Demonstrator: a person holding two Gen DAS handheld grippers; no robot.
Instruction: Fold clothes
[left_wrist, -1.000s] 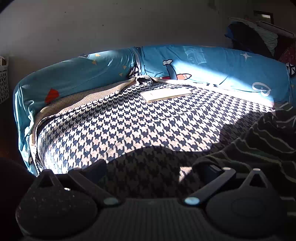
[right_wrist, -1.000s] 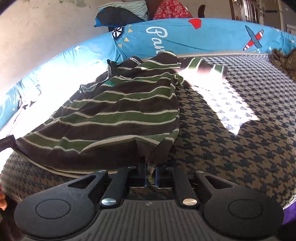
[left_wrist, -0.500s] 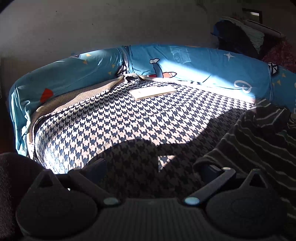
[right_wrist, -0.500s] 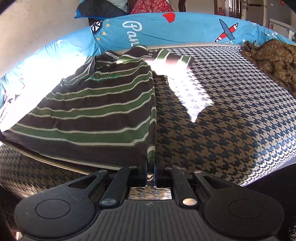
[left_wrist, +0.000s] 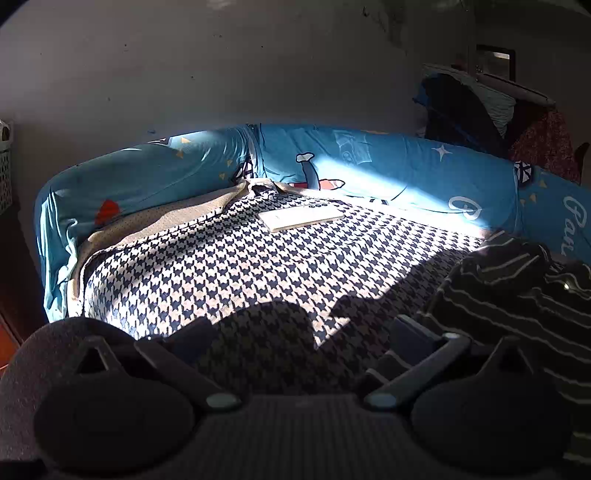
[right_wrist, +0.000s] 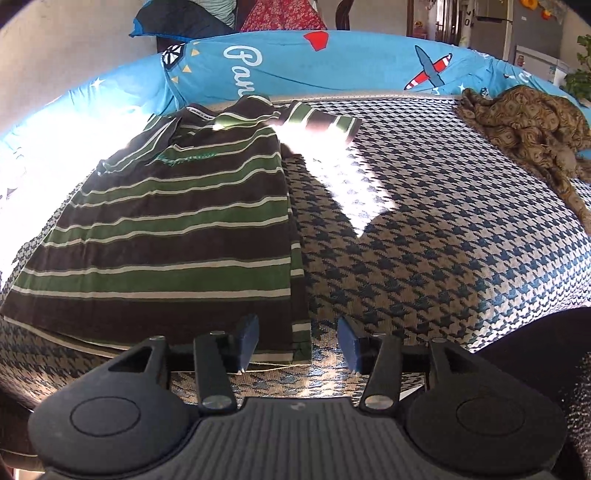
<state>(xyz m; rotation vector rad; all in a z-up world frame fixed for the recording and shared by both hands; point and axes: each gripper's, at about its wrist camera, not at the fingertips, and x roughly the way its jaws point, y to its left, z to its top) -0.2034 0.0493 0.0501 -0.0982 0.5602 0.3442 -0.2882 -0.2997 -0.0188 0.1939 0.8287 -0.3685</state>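
A brown shirt with green and white stripes (right_wrist: 173, 236) lies spread flat on the houndstooth bed cover (right_wrist: 443, 240), collar toward the blue bolster. My right gripper (right_wrist: 297, 341) is open at the shirt's near right hem corner, the corner lying between its blue fingertips. In the left wrist view the same shirt (left_wrist: 517, 295) shows in shadow at the right. My left gripper (left_wrist: 299, 332) is open over the cover, its right finger beside the shirt's left edge, nothing between the fingers.
A blue cartoon-print bolster (left_wrist: 369, 170) rims the bed's far side. A flat white device (left_wrist: 301, 218) lies on the cover far back. A crumpled brown patterned cloth (right_wrist: 524, 122) sits at the far right. More clothes (right_wrist: 229, 14) hang behind the bolster.
My right gripper has opened and let the shirt's hem corner drop flat on the bed. The shirt was pulled out flat. My left gripper stayed open and shifted slightly.
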